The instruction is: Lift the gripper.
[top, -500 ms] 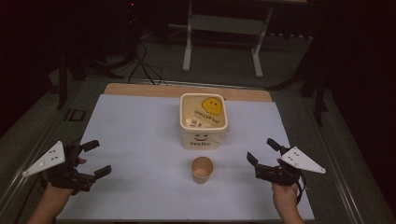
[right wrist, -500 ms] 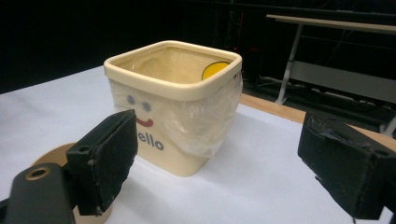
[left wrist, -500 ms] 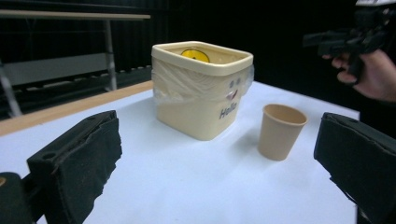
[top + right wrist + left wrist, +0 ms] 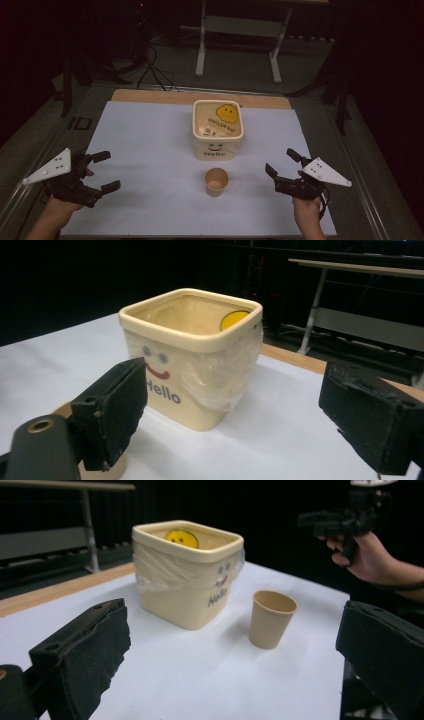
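- The left gripper (image 4: 102, 172) hovers over the near left part of the worktop (image 4: 145, 145), held in a hand (image 4: 57, 210) that comes in from the bottom edge.
- Its fingers (image 4: 85, 655) stand wide apart, released, with nothing between them; in the left gripper view the cup and the bin show through the gap.
- The right gripper (image 4: 282, 162) hovers over the near right part of the worktop, held in the other hand (image 4: 307, 210).
- Its fingers (image 4: 112, 407) are also spread wide and hold nothing; the bin stands beyond the gap between them.
- The cup (image 4: 216, 181), brown paper, stands upright on the white sheet near the front edge, about midway between the two grippers and well apart from both.
- In the right gripper view only a sliver of the cup (image 4: 117, 467) peeks out below the left finger.
- The bin (image 4: 218, 131), a cream square tub with a clear liner, stands just behind the cup, apart from it.
- A smiling face and the word "Hello" are printed on the bin's front wall; a yellow smiley disc (image 4: 227, 113) lies inside, toward the far right corner.
- Some small pale bits lie in the bin too; what they are I cannot tell.
- A strip of bare wood shows along the far edge of the worktop, beyond the white sheet.
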Action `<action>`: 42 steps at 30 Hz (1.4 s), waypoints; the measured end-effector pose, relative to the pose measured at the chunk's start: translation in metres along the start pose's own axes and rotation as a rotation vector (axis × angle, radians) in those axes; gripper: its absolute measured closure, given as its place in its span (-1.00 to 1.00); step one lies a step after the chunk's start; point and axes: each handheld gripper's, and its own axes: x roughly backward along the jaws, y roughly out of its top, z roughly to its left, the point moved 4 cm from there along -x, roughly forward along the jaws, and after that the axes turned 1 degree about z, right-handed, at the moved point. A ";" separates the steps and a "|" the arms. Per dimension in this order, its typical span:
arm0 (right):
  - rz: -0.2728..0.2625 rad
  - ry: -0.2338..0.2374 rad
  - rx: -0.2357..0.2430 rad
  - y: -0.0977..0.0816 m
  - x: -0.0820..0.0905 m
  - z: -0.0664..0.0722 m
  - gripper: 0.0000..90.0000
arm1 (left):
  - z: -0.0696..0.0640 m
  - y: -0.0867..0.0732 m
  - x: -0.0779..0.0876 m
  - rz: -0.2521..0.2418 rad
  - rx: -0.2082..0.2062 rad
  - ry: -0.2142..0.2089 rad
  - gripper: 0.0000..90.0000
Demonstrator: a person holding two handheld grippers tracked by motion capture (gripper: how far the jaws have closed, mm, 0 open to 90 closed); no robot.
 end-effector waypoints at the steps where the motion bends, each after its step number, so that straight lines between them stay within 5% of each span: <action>1: 0.002 0.012 -0.012 -0.001 -0.001 -0.001 -0.73 | -0.001 0.006 -0.004 0.024 -0.005 -0.010 -0.96; 19: 0.021 0.045 -0.017 -0.002 -0.004 0.001 -0.73 | -0.014 0.058 -0.050 0.185 -0.083 -0.112 -0.95; 42: 0.045 0.075 -0.016 -0.004 -0.007 0.004 -0.73 | -0.052 0.088 -0.114 0.369 -0.208 -0.271 -0.95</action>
